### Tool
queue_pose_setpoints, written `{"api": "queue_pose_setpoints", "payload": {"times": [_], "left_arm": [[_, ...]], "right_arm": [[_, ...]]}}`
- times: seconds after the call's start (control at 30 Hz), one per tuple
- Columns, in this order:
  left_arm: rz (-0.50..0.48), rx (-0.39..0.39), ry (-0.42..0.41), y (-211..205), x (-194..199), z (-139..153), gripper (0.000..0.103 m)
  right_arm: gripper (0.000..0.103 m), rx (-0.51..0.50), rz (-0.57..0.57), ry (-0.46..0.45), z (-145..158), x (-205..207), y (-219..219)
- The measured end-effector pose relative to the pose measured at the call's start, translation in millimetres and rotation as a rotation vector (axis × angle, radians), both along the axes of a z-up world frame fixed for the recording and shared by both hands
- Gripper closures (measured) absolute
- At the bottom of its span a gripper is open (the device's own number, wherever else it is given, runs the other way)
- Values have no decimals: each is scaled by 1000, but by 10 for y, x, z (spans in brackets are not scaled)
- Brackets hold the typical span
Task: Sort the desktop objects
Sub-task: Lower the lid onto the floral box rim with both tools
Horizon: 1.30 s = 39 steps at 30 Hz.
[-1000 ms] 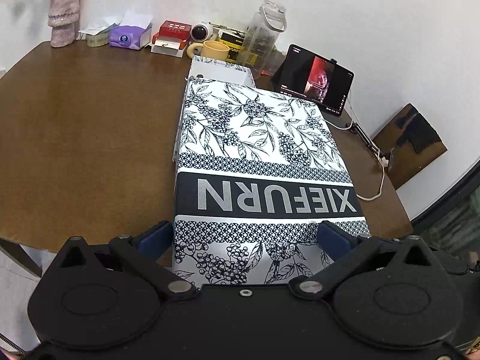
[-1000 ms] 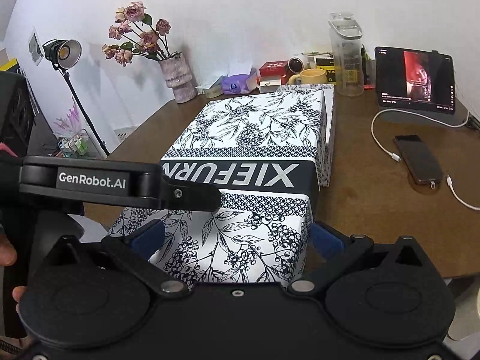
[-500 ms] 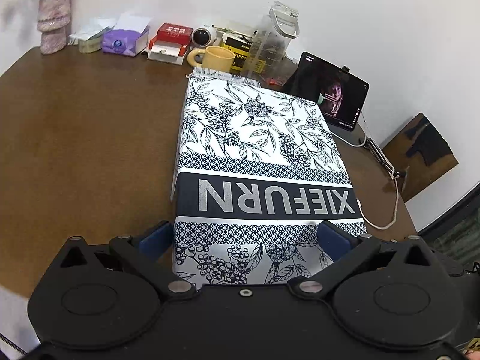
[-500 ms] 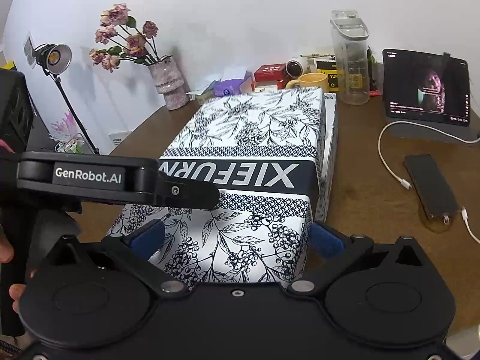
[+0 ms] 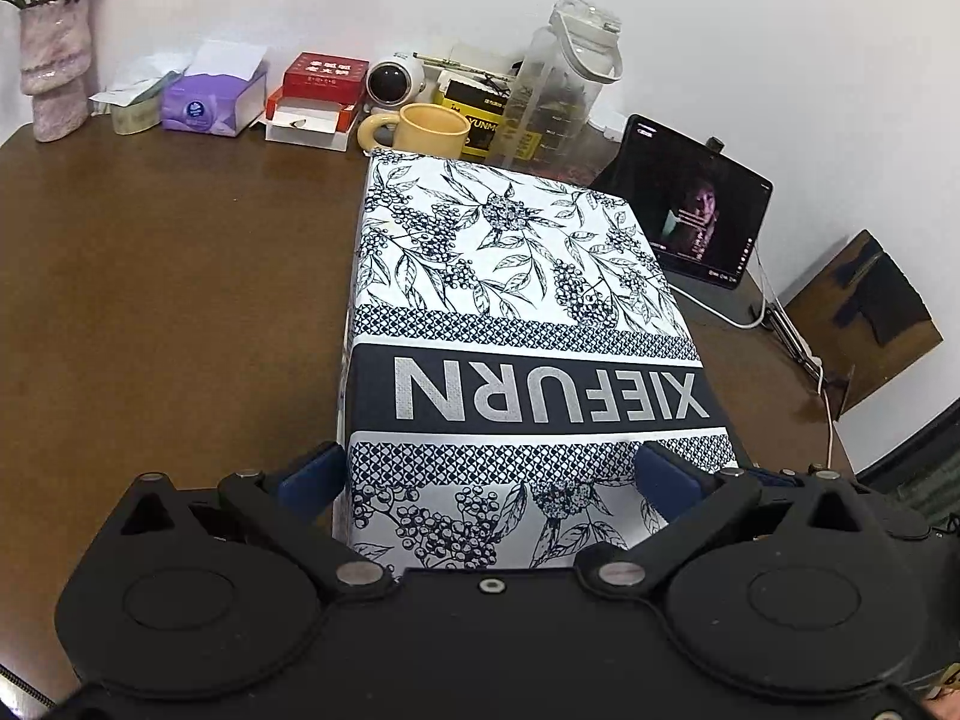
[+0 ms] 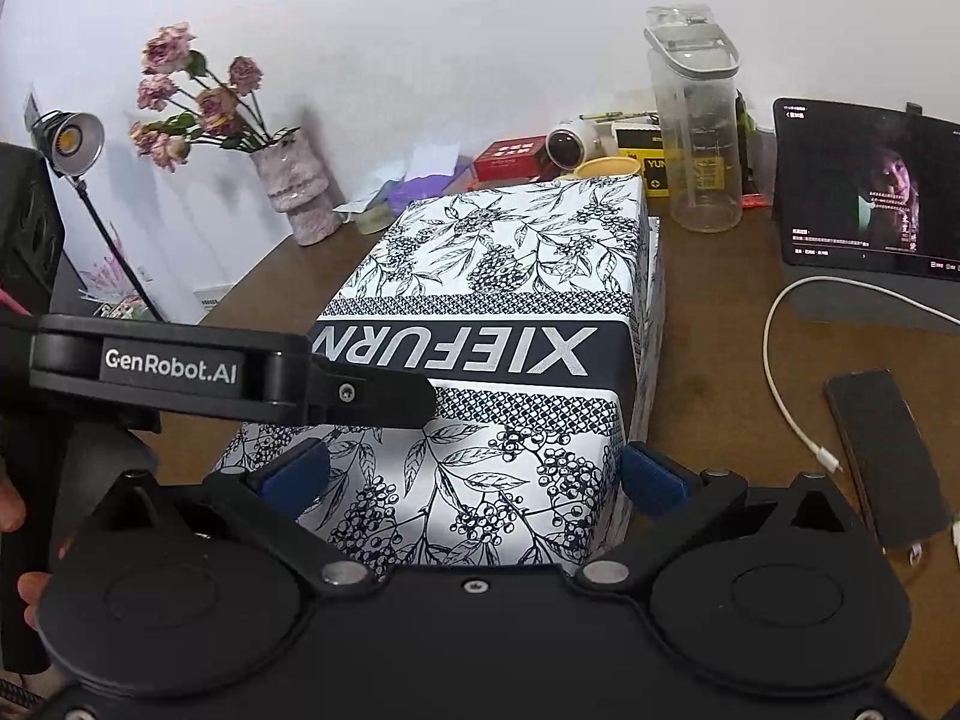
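Observation:
A white box with a navy floral print and the word XIEFURN (image 5: 516, 312) fills the middle of both views (image 6: 510, 312). My left gripper (image 5: 489, 474) is shut on the box's near end, a blue pad on each side. My right gripper (image 6: 474, 474) is shut on the same end of the box. The left gripper's black body, marked GenRobot.AI (image 6: 180, 366), crosses the right wrist view on the left. A second patterned box edge (image 6: 657, 276) shows under the box's right side.
The brown table (image 5: 150, 300) holds a yellow mug (image 5: 429, 129), clear jug (image 5: 558, 78), red box (image 5: 321, 84), purple tissue box (image 5: 210, 102) and vase (image 5: 54, 72) along the wall. A tablet (image 6: 870, 192), white cable (image 6: 780, 372) and phone (image 6: 882, 450) lie at the right.
Both grippers have carried the box forward over the table toward the items at the wall. The mug, jug and tablet look nearer; the lower box is more covered.

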<state>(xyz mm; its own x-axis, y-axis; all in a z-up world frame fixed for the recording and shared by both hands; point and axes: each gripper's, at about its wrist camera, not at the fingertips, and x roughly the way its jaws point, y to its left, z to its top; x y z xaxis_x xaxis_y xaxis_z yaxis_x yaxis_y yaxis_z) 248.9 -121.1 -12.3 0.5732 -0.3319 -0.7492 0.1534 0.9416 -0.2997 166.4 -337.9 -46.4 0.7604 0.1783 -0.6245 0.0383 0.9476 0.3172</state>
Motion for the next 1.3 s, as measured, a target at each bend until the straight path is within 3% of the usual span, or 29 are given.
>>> {"api": "queue_pose_setpoints", "payload": {"times": [0.63, 1.3], "left_arm": [[13, -7, 35, -23, 792, -121, 1], [36, 14, 70, -40, 1017, -302, 1]], "right_arm": [[0, 20, -9, 31, -72, 805, -205], [0, 47, 5, 71, -288, 1070, -238]]}}
